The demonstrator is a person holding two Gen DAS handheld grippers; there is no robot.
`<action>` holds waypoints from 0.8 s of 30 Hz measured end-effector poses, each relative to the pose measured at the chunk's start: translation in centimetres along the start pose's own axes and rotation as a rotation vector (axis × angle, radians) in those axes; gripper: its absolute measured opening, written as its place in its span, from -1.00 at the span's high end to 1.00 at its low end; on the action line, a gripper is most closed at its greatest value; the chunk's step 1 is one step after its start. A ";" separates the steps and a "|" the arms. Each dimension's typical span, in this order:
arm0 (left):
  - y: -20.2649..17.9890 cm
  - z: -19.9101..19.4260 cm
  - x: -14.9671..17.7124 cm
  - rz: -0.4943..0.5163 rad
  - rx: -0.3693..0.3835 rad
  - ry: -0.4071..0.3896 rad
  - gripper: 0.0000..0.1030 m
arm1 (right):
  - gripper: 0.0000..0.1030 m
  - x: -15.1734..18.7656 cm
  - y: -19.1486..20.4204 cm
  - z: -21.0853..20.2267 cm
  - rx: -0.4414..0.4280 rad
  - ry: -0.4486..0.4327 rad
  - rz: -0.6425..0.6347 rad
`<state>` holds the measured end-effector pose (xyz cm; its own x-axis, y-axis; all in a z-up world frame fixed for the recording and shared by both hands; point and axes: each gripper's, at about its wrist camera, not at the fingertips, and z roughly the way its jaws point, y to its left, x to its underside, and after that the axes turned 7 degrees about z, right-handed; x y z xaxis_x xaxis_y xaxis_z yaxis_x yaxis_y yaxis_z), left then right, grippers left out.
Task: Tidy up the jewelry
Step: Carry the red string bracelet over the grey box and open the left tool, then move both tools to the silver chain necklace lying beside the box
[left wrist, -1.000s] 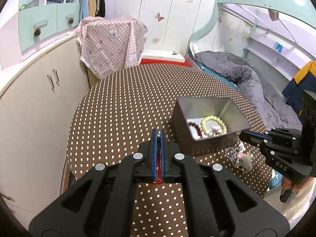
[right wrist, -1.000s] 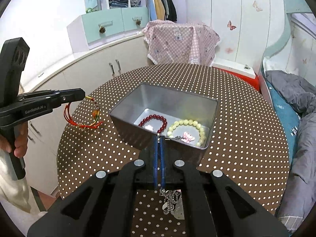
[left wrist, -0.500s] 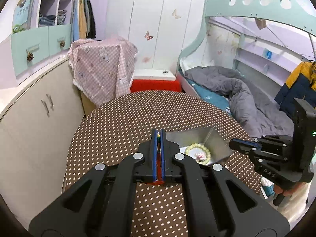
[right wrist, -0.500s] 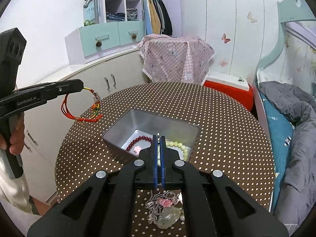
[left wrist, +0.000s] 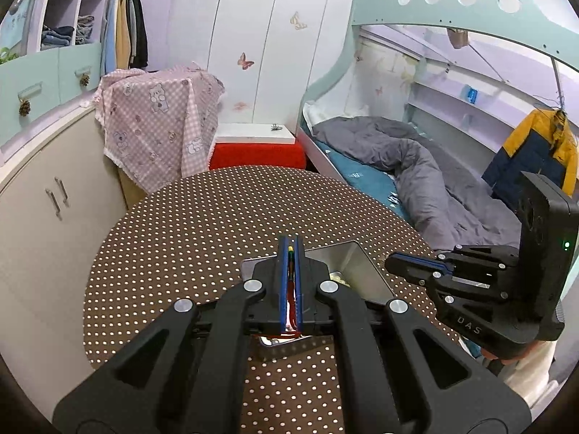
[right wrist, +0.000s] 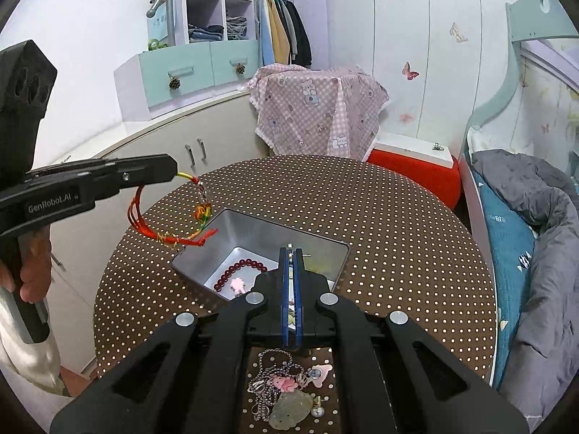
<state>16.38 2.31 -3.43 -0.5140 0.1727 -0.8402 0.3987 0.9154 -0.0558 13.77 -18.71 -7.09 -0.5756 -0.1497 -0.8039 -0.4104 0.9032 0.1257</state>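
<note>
On the brown dotted round table (right wrist: 398,217) stands a metal tin (right wrist: 253,224). A dark red bead bracelet (right wrist: 242,266) and a pink charm (right wrist: 237,285) lie inside it. My left gripper (right wrist: 175,171) is shut on a red string bracelet (right wrist: 170,231), which dangles above the table just left of the tin's near-left corner. In the left wrist view the red cord (left wrist: 289,311) shows between the left gripper's (left wrist: 288,240) pads. My right gripper (right wrist: 289,251) is shut and hovers over the tin's near rim. I see nothing hanging from it in the left wrist view (left wrist: 391,264). A tangled chain necklace with pendants (right wrist: 286,390) lies below it.
A cream cabinet (right wrist: 173,144) curves along the table's left side. Behind the table are a pink checked cloth (right wrist: 318,108) and a red box (right wrist: 416,170) with a white lid. A bed with a grey quilt (right wrist: 542,217) stands on the right. A hand (right wrist: 32,275) grips the left handle.
Both grippers have risen and their views take in more of the room. The left gripper carried the red string bracelet toward the tin's left corner. The necklace pile stayed on the table.
</note>
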 end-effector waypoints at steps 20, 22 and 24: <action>0.4 2.3 0.9 -0.027 -0.041 0.061 -0.61 | 0.00 -0.2 -2.3 -0.6 0.014 -0.009 0.088; 0.4 2.5 1.0 -0.023 -0.044 0.072 -0.61 | 0.00 -0.2 -2.3 -0.6 0.017 -0.010 0.087; 0.4 2.6 1.1 -0.027 -0.042 0.076 -0.61 | 0.00 -0.2 -2.4 -0.6 0.020 -0.009 0.089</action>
<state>17.94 1.93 -5.78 -0.5813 0.1735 -0.7950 0.3529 0.9341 -0.0541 14.42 -21.10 -6.88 -0.6026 -0.0652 -0.7954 -0.3441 0.9205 0.1853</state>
